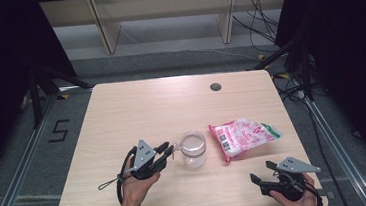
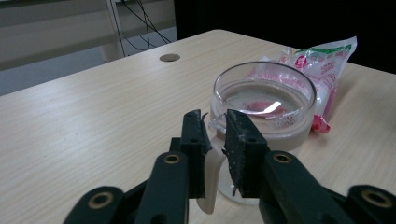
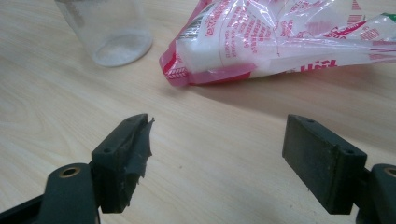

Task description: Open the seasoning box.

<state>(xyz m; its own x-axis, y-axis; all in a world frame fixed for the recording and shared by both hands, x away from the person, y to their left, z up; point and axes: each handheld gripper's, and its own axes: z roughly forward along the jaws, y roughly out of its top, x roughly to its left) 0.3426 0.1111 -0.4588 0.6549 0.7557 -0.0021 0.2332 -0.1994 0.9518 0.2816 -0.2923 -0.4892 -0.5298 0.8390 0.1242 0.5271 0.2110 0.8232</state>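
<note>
Left gripper (image 1: 169, 153) first: from my seat I read its two black jaws drawn close around the handle of the one clear glass mug (image 1: 193, 149), and in the left gripper view the pads sit against either side of that handle (image 2: 213, 154), with only the thin handle between them. No earlier picture is before me, so I tell just that grip. Right gripper (image 1: 260, 172) sits low at the near right corner of the table (image 1: 136, 102), its two jaws standing wide apart with bare wood between them and nothing held; in the right gripper view the gap (image 3: 217, 154) looks toward the bag and the base of the mug (image 3: 112, 32). I count one mug, standing upright near the middle of the near half of the table, mouth up, its handle turned toward my left hand (image 1: 137, 185). I count one bag, a sealed pink and white plastic packet (image 1: 243, 137) with a green edge, lying flat just to the right of the mug, near it but not touching as far as I can judge. I count one round cable hole (image 1: 215, 86) in the tabletop toward the far edge. My right hand (image 1: 296, 201) holds its tool at the table's near edge, well apart from the mug.
</note>
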